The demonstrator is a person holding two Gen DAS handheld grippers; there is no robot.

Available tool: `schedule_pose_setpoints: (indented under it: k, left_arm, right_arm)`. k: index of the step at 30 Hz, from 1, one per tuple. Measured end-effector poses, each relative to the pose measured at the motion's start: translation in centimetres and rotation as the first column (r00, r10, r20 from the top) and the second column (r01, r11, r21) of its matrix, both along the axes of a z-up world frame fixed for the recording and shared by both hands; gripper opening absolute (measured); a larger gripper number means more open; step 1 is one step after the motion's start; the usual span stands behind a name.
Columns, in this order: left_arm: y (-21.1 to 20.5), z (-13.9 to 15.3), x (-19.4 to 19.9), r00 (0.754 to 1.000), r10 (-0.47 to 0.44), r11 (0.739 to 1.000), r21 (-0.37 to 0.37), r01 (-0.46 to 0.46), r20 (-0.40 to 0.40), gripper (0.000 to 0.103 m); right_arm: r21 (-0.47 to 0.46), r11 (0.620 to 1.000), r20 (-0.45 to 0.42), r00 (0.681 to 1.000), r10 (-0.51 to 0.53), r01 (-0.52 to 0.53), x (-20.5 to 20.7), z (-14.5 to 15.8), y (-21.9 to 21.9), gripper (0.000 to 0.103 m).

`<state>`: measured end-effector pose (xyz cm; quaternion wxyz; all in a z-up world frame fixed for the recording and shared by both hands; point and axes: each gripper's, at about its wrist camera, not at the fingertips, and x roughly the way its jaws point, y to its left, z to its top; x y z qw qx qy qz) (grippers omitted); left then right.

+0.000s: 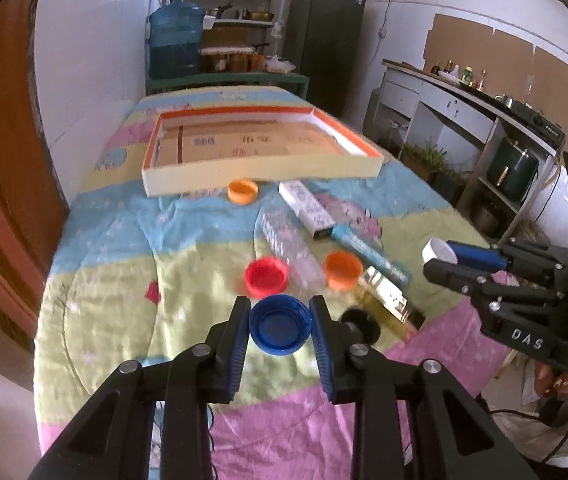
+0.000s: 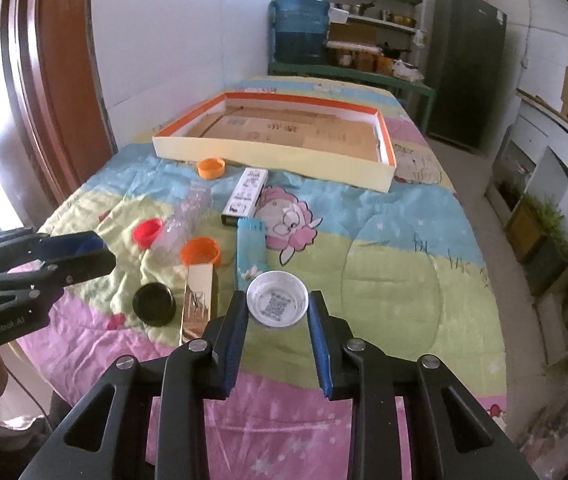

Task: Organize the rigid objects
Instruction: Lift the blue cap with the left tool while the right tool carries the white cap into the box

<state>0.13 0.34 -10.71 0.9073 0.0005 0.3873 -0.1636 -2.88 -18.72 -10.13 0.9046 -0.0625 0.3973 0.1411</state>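
Note:
My left gripper (image 1: 280, 316) is shut on a blue cap (image 1: 280, 325) and holds it above the quilt. My right gripper (image 2: 278, 310) is shut on a white cap (image 2: 278, 304) with a QR code inside, also held above the quilt. It shows at the right of the left wrist view (image 1: 439, 251). On the quilt lie a red cap (image 1: 266, 276), an orange cap (image 1: 343, 269), a second orange cap (image 1: 243, 191), a black cap (image 2: 153, 303), a clear plastic bottle (image 1: 289, 244), a white carton (image 1: 305, 204), a blue carton (image 2: 250, 254) and a gold box (image 2: 198, 304). A shallow cardboard tray (image 1: 256, 174) with an orange rim stands beyond them.
The table is covered by a pastel cartoon quilt (image 2: 383, 248). A wooden door (image 1: 8, 160) stands at the left. A blue water jug (image 1: 176, 40), shelves and a dark fridge (image 1: 327, 40) stand behind the table. A counter (image 1: 463, 96) runs along the right.

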Motion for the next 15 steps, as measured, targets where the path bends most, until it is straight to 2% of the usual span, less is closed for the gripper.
schedule_pose_setpoints:
  k: [7, 15]
  left_arm:
    - [-0.3, 2.5, 2.2, 0.999, 0.024, 1.0, -0.004, -0.024, 0.024, 0.031]
    - [-0.4, 5.0, 6.5, 0.996, 0.079, 0.997, -0.014, -0.079, 0.036, 0.031]
  right_arm:
    - [0.045, 0.999, 0.013, 1.0, 0.005, -0.005, 1.9, 1.8, -0.3, 0.031]
    - [0.071, 0.997, 0.043, 0.999, 0.007, -0.01, 5.2, 4.1, -0.3, 0.031]
